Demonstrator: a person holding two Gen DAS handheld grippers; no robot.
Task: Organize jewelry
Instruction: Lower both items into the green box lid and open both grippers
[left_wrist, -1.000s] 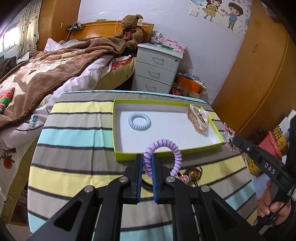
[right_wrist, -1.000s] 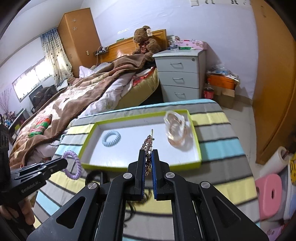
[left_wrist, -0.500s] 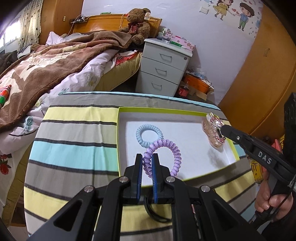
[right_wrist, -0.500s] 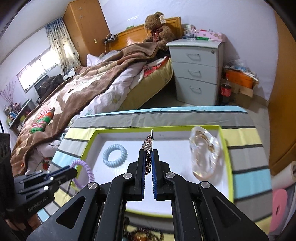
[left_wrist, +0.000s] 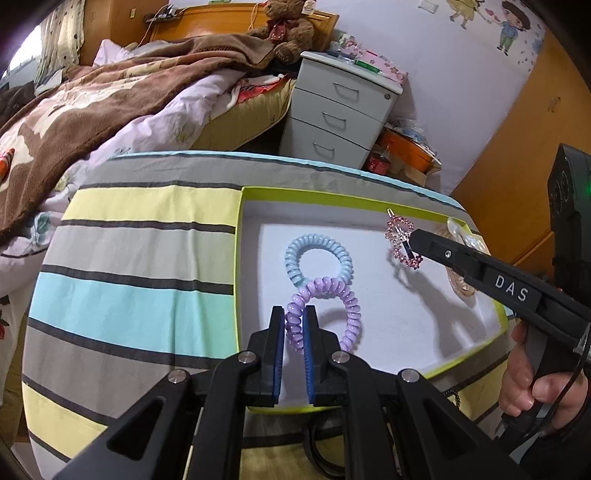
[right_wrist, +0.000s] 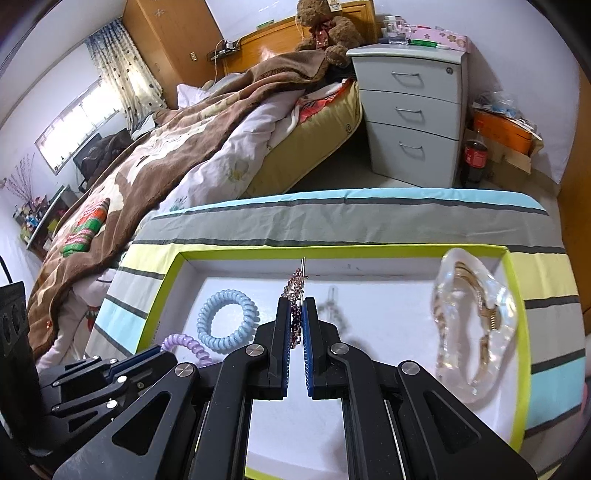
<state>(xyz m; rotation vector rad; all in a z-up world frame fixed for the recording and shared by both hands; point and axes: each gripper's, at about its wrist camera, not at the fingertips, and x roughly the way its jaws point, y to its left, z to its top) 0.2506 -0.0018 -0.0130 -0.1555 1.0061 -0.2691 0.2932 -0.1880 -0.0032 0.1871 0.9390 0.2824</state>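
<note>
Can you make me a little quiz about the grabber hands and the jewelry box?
1. True or false: the left gripper holds the purple coil hair tie.
2. Which thing lies in the tray with no gripper on it? A) pink beaded hair clip B) blue coil hair tie C) purple coil hair tie
3. Fill in: the right gripper is shut on the ____.

Key: 1 true; 2 B; 3 pink beaded hair clip.
</note>
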